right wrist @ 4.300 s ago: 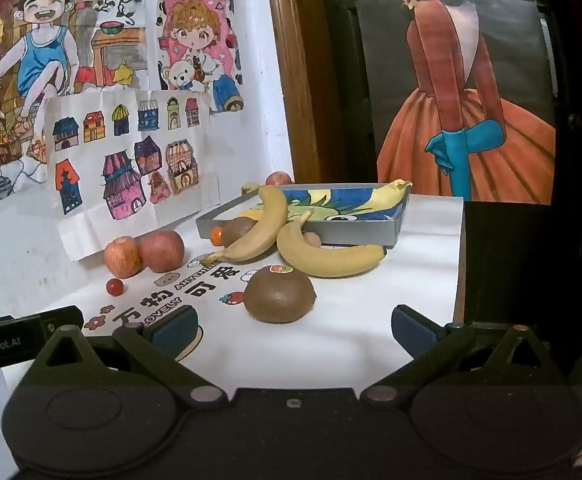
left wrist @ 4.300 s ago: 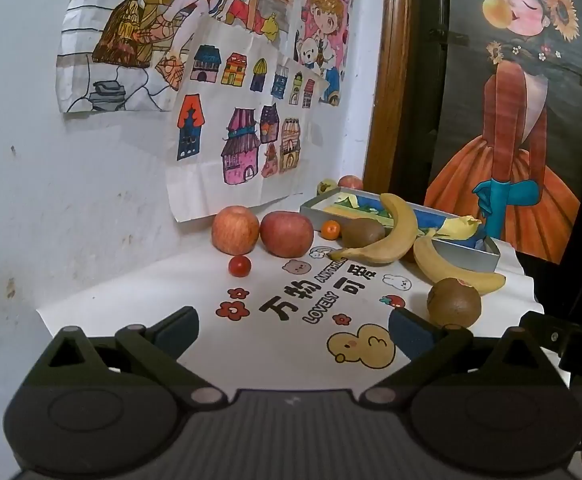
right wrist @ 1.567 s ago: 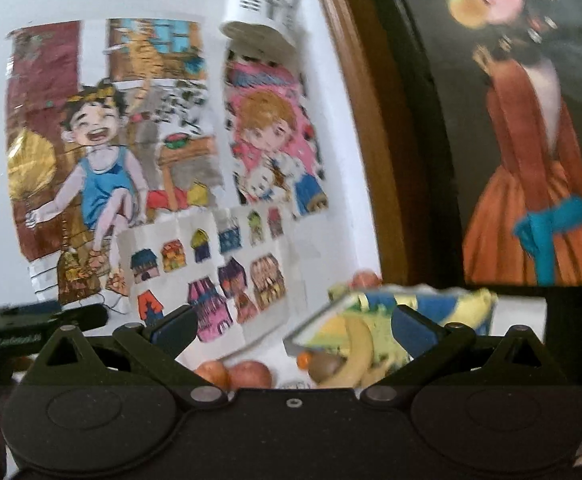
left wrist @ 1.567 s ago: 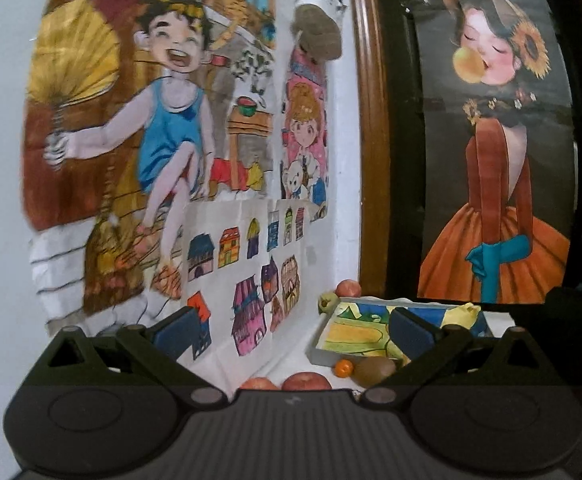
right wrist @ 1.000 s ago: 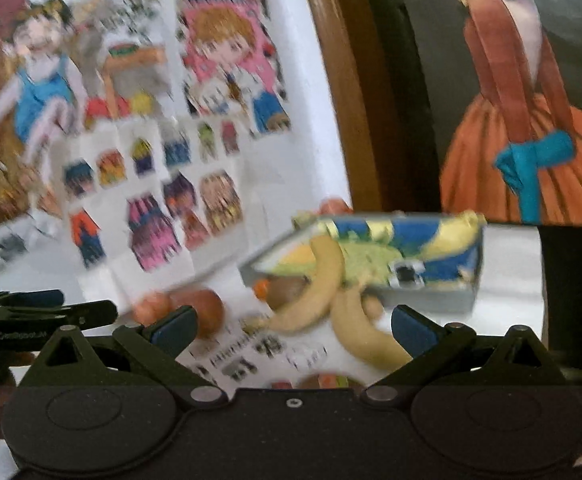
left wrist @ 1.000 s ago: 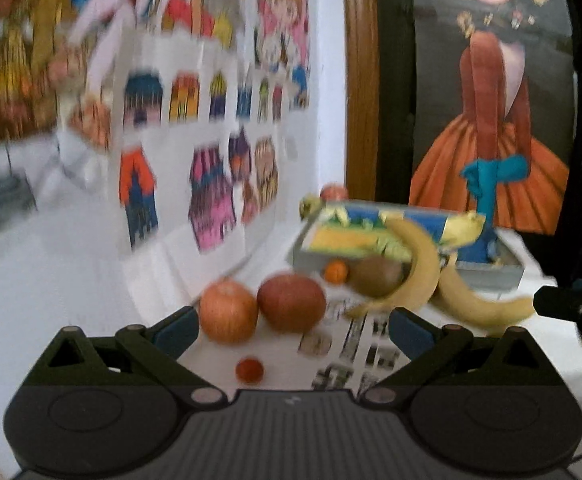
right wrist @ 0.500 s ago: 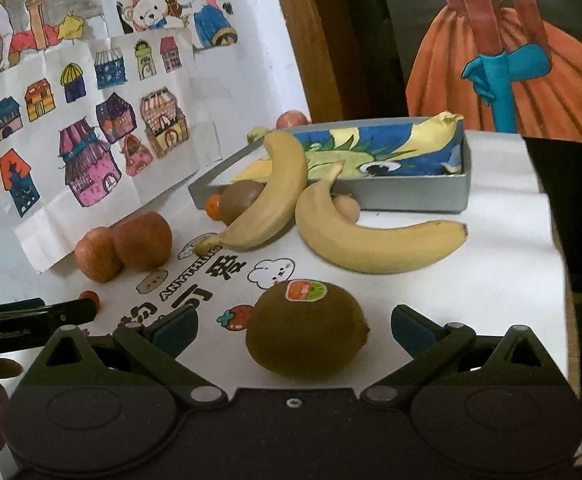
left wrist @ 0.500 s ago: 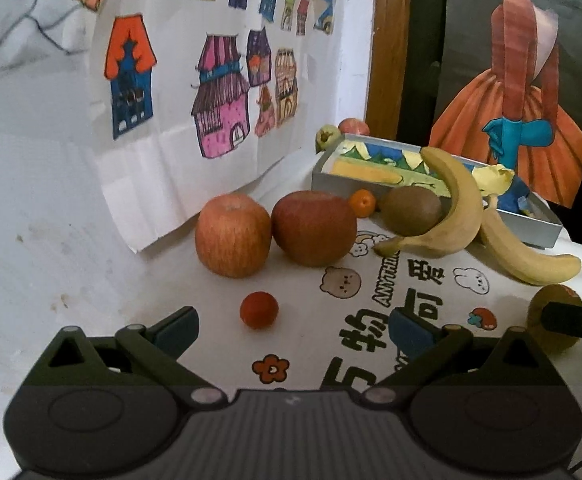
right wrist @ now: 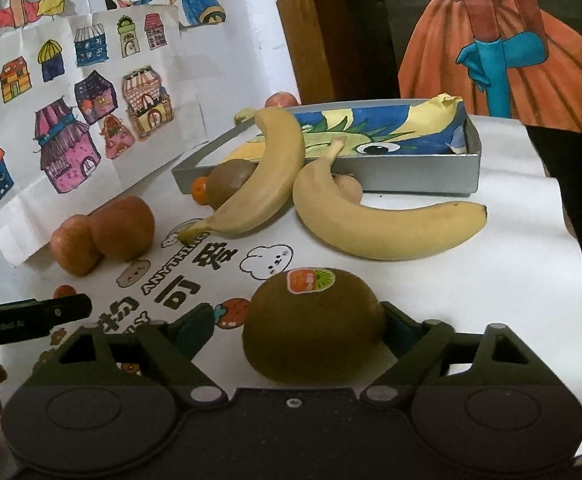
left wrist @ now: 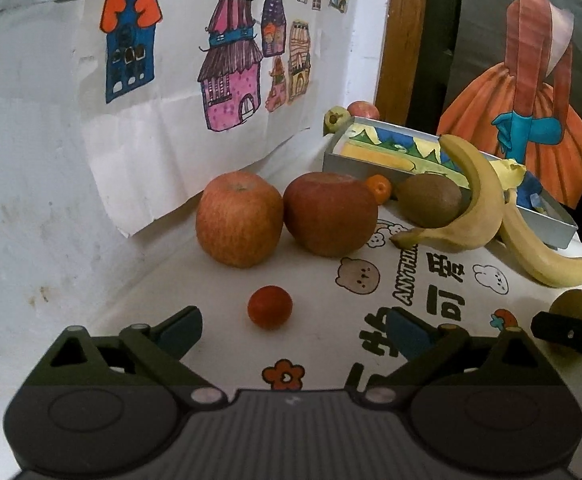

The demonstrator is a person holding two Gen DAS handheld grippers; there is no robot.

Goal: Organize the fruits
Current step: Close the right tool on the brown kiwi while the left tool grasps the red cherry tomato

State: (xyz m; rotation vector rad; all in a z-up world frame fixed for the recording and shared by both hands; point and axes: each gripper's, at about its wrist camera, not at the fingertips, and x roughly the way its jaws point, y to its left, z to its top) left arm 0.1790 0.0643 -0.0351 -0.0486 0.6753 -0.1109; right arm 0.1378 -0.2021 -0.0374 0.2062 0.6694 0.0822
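- In the right wrist view, the right gripper (right wrist: 297, 330) is sitting low on the white printed tablecloth (right wrist: 491, 272) with its jaws spread around a brown kiwi (right wrist: 311, 324) at lower centre of the frame. The right pad seems to be touching the fruit's skin; the left pad is standing clear of it. The fruit is resting on the cloth, so the pinch is probably about to begin.
- The kiwi is carrying a sticker on top, facing the camera.
- Above the kiwi, at mid-frame, two bananas are lying: one banana (right wrist: 383, 228) flat on the cloth, the other banana (right wrist: 267, 172) leaning its tip on the rim of a shallow grey tray (right wrist: 419, 178). The tray is lined with a coloured drawing and is holding no fruit, so it is likely the place where the fruits are meant to go.
- In the left wrist view, the left gripper (left wrist: 293, 330) is hovering with its jaws spread and nothing between them. A small red fruit (left wrist: 269, 306), perhaps a cherry tomato, is lying just ahead at lower centre, likely its target.
- Beyond it, at centre frame, two apples are standing side by side by the wall: a lighter apple (left wrist: 238, 219) and a darker apple (left wrist: 329, 214).
- Further right, a small orange (left wrist: 379, 188) and a second kiwi (left wrist: 429, 199) are lying against the tray's near wall.
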